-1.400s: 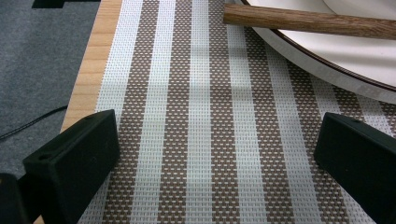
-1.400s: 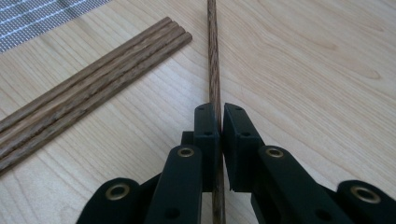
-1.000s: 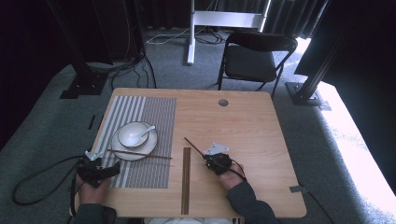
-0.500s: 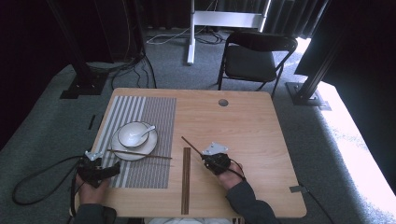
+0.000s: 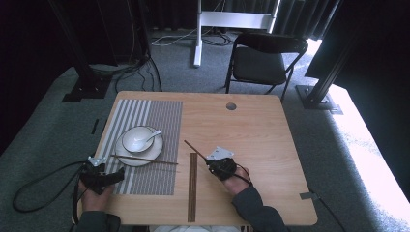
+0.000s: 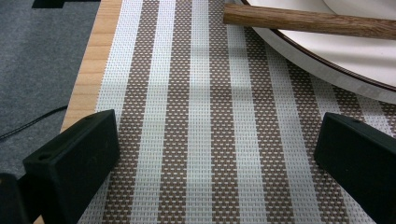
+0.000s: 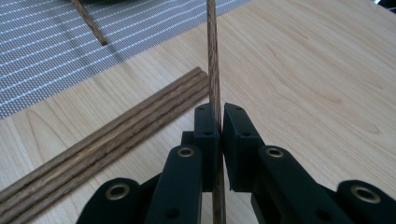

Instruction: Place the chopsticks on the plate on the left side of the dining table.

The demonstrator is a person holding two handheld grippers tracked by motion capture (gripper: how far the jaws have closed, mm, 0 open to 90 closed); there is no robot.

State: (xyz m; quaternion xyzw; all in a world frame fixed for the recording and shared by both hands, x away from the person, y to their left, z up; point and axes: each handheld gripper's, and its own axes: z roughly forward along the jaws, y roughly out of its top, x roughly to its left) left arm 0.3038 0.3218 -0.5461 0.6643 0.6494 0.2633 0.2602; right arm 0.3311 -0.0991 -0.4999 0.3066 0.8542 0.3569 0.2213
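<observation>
R tongs (image 7: 218, 122) are clamped tight on a single chopstick (image 7: 213, 56): jaws pressed together w/ the stick pinched between them, running straight out ahead and a short stub sticking back below the grip. In the high view the R tongs (image 5: 209, 159) sit on the bare wood of the table (image 5: 270, 130), just right of the long wooden holder (image 5: 192, 186), and the held chopstick (image 5: 195, 149) slants up-left from the grip, its tip above the table near the placemat's (image 5: 159, 121) right edge. L tongs (image 6: 205, 154) are wide apart, nothing between them, hovering over the striped placemat (image 6: 205, 93) near its left edge; can't tell if the jaws touch the mat. In the high view the L tongs (image 5: 104, 176) are at the near-left corner of the placemat. A 2nd chopstick (image 5: 144, 158) lies across the front of the plate (image 5: 151, 153), w/ a bowl (image 5: 137, 138) and spoon (image 5: 151, 137) on it; that stick's end (image 6: 308, 21) shows over the plate rim (image 6: 327, 60) just ahead of the L tongs. Vs. half a sec ago: held chopstick sits about the same, maybe tilted a hair; L tongs, plate, bowl and holder unchanged.
</observation>
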